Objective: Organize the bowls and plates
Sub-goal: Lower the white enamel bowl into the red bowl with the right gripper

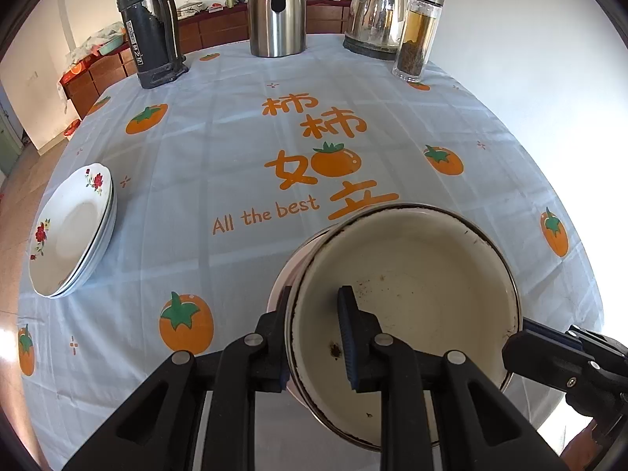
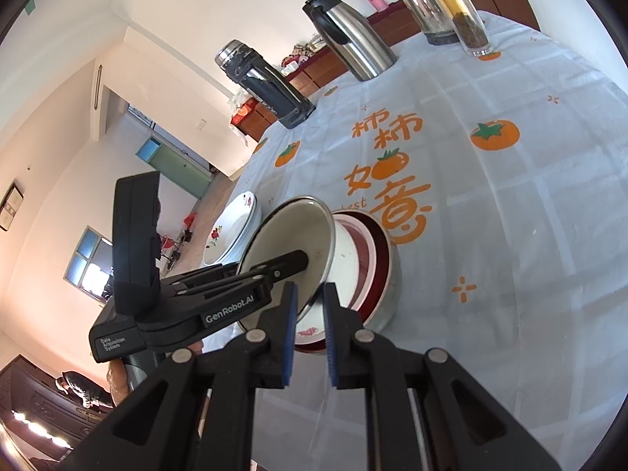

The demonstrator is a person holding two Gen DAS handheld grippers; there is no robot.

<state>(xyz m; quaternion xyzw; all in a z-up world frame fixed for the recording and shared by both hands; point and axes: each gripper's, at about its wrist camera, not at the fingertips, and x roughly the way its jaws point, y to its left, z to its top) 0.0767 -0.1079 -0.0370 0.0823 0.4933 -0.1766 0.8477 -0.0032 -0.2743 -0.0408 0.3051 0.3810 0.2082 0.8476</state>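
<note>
Two hand-held grippers on one bowl here. Our left hand-held gripper (image 1: 314, 337) is pinching the rim of the cream enamel bowl (image 1: 412, 274), one finger outside the wall and one pad inside. In the right wrist view that bowl (image 2: 290, 235) is tipped on its side and nested into a red-and-white bowl (image 2: 376, 259) sitting on the worktop (image 2: 510, 235). Our right hand-held gripper (image 2: 308, 329) has its blue pads on either side of the enamel bowl's near rim with a small gap left, so we can't tell if it's actually gripping.

Out at 9 o'clock from the bowl in the left wrist view there's a stack of flowered plates (image 1: 72, 231) near the worktop edge. At 12 o'clock along the far side stand a dark thermos (image 1: 151, 27), a steel carafe (image 1: 276, 8), an electric kettle (image 1: 378, 11) and a glass tea bottle (image 1: 418, 35)
</note>
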